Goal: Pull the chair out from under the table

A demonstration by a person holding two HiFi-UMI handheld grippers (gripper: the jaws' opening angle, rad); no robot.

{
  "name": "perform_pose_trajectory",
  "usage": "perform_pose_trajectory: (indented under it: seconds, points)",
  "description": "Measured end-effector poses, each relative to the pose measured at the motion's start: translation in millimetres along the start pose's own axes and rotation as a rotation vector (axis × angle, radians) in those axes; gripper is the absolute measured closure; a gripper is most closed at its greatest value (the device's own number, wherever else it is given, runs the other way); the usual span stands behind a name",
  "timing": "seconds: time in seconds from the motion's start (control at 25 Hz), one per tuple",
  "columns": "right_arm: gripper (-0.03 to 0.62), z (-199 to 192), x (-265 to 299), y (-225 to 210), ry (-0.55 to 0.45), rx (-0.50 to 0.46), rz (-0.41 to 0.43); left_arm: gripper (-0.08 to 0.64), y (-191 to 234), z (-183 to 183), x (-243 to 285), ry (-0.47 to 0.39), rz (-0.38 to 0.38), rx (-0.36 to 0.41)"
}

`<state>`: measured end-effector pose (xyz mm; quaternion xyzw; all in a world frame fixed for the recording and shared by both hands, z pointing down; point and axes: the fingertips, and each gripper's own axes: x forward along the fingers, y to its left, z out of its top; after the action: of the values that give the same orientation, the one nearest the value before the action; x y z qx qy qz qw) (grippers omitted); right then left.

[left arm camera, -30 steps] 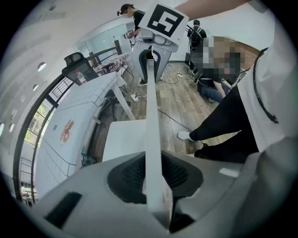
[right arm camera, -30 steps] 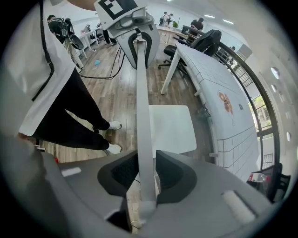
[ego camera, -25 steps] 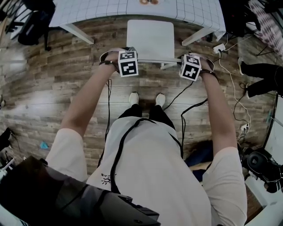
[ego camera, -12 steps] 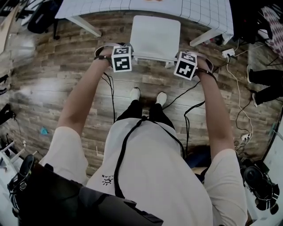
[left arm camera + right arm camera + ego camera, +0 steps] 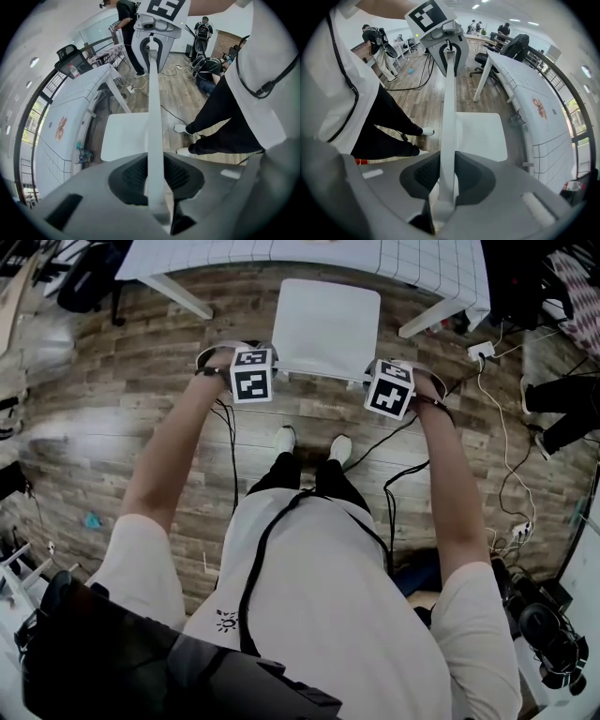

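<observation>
Since a second ago the chair [image 5: 326, 324] has slid slightly out from the counter [image 5: 281, 251] toward our shoes [image 5: 286, 440]. It stands on the wood floor [image 5: 141, 399] at 12 o'clock in the head view, its seat right at the counter's near edge. We clamp the left tool [image 5: 157, 187] on the chair's top rail [image 5: 152, 108] at 11 o'clock. The right tool [image 5: 447, 180] grips the same rail at 1 o'clock. Both tools are set narrow.
</observation>
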<state>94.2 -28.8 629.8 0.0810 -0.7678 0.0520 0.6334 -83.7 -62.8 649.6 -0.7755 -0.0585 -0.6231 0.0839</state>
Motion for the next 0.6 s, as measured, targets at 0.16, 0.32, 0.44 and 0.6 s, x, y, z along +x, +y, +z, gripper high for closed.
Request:
perform_pose_trajectory:
  seconds: [0.16,0.32,0.44,0.6]
  points:
    - [0.508,13.4,2.8,31.0,0.008,-0.002,0.006,0.477,-32.2,-12.7,-3.8,-0.015,-0.005,-0.004]
    - [0.506,4.2,-0.7,69.9,0.001,-0.007,0.019,0.477,-72.3,-1.7,-5.1,-0.022,-0.021,-0.007]
    - [0.506,0.9,-2.8,96.3,0.003,-0.011,0.028,0.477,-99.5,2.8,-7.5,-0.025,-0.026,-0.013]
    - [0.505,0.7,-3.7,133.3,0.004,-0.01,0.045,0.477,-138.2,3.4,-9.7,-0.026,-0.05,-0.02]
